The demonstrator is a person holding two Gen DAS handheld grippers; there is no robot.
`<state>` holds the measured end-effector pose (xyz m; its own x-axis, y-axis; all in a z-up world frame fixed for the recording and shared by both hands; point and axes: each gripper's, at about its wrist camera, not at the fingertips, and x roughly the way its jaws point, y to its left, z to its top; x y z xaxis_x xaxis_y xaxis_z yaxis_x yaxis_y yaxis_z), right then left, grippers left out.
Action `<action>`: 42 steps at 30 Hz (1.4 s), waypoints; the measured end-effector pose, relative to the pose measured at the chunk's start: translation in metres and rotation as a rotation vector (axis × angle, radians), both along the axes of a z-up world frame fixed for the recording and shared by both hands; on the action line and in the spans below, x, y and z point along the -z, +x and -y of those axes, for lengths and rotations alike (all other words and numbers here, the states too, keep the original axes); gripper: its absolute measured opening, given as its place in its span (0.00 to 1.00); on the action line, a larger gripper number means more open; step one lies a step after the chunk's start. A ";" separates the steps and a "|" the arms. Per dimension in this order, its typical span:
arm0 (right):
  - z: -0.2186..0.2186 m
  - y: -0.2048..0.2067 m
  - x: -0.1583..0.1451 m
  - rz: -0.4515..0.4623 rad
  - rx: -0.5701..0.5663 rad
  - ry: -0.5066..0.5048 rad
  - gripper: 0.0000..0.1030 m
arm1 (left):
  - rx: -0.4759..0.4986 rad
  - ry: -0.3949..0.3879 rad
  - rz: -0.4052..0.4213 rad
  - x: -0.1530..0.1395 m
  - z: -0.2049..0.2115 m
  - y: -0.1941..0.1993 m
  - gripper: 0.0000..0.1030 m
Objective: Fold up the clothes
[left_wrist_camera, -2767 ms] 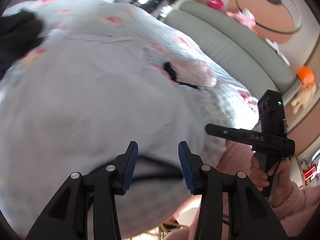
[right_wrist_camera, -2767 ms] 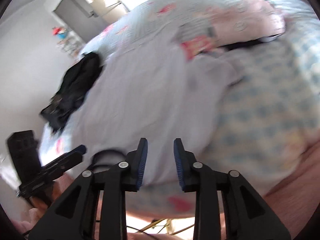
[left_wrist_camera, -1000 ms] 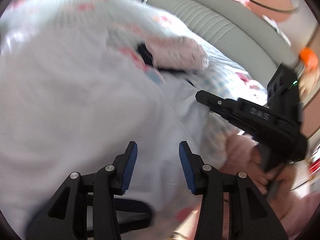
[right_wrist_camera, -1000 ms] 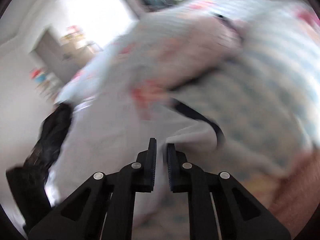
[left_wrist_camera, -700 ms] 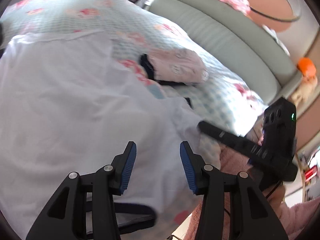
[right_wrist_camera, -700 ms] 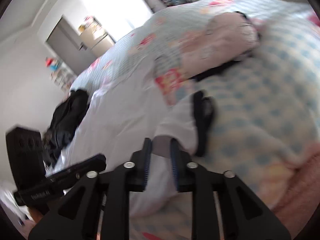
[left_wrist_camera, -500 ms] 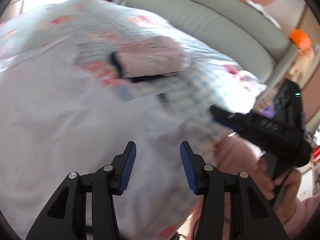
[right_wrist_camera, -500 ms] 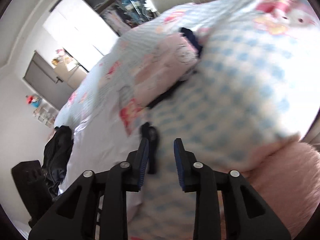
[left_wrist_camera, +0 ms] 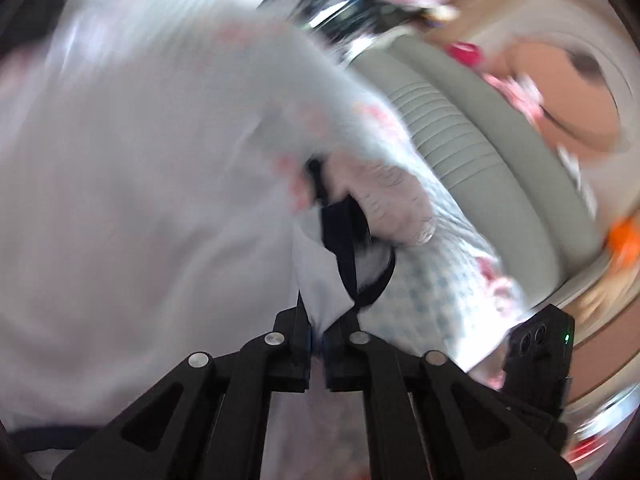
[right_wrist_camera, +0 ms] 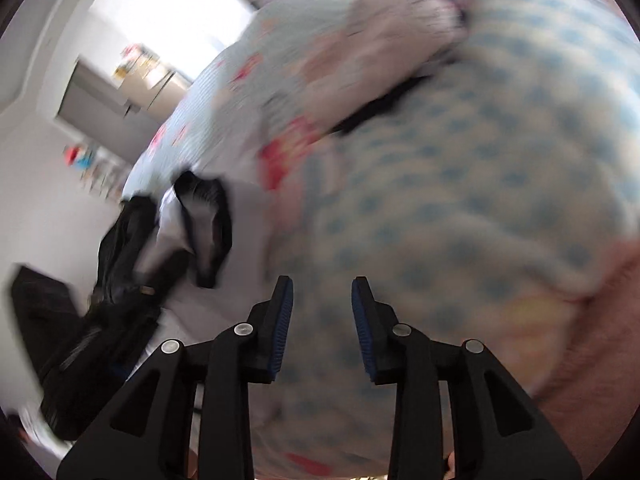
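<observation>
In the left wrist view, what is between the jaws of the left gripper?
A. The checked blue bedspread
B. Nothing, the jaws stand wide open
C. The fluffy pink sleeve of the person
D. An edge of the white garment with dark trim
D: the left gripper has its jaws nearly closed on a pinched fold of the white garment, whose dark trim runs up just beyond the tips.

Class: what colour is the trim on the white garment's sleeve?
Dark navy, nearly black; the left wrist view shows the trim best.
</observation>
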<state>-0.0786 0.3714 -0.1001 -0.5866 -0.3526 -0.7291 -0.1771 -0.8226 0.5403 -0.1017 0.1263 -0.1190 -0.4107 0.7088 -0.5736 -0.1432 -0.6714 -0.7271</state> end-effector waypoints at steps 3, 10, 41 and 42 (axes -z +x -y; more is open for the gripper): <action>0.022 -0.004 0.002 0.005 -0.103 -0.003 0.33 | -0.004 0.030 0.087 0.020 0.028 0.003 0.24; 0.065 -0.001 0.009 0.012 -0.278 0.059 0.42 | 0.058 -0.038 -0.059 -0.004 0.026 0.009 0.46; 0.030 0.042 -0.002 0.128 -0.093 0.280 0.43 | -0.055 -0.379 -0.059 -0.016 -0.006 -0.003 0.33; 0.028 0.041 -0.008 0.107 -0.098 0.244 0.43 | -0.019 -0.302 -0.041 -0.015 -0.002 -0.002 0.36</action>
<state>-0.0378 0.3431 -0.0923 -0.4731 -0.2104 -0.8555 -0.1355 -0.9421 0.3066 -0.1041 0.1282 -0.1040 -0.4493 0.5008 -0.7398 -0.1531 -0.8590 -0.4885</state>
